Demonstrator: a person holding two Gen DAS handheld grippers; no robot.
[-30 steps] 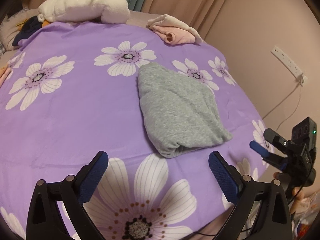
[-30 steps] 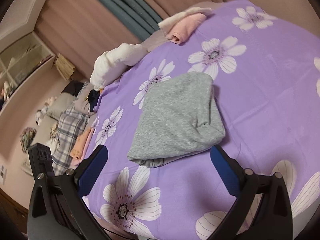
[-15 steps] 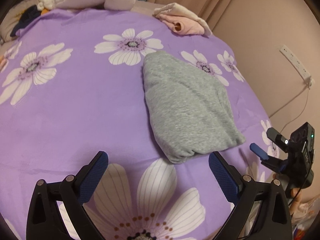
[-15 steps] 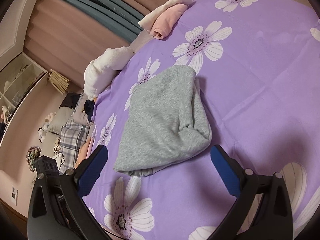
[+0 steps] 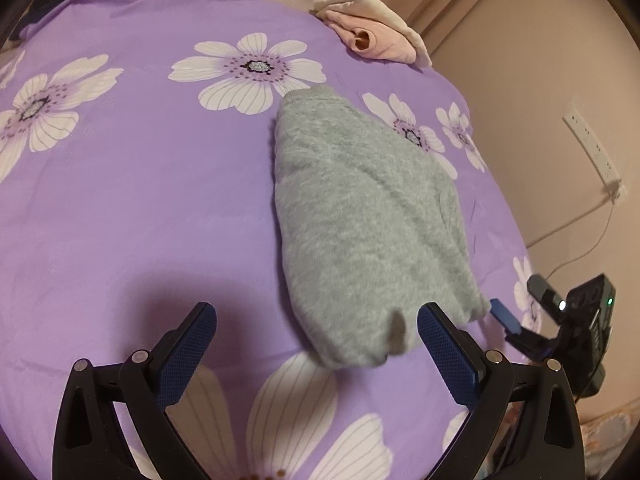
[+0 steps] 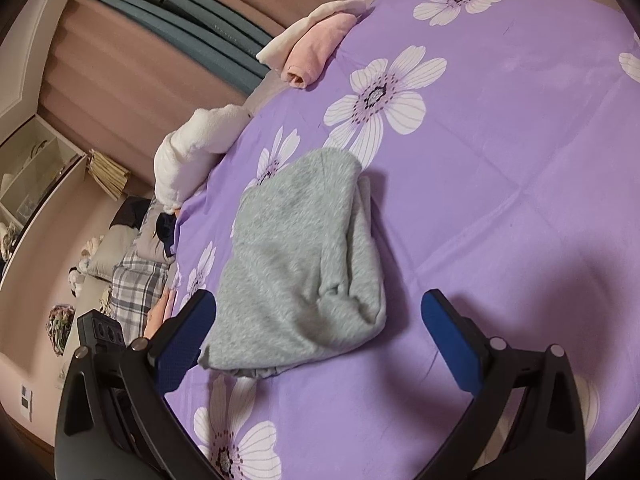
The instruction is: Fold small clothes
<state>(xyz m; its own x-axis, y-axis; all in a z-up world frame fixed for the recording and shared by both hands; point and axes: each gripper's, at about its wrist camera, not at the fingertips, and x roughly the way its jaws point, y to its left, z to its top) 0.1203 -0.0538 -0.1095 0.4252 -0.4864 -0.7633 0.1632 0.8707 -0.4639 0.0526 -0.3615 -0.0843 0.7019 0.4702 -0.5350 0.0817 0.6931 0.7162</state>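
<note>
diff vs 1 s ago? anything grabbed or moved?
Both grippers moved in toward the gray garment: left gripper and right gripper now bracket its near edge, jaws open. Nothing grabbed or released. The garment stays folded in place on the purple sheet; the pink clothes are unmoved.
</note>
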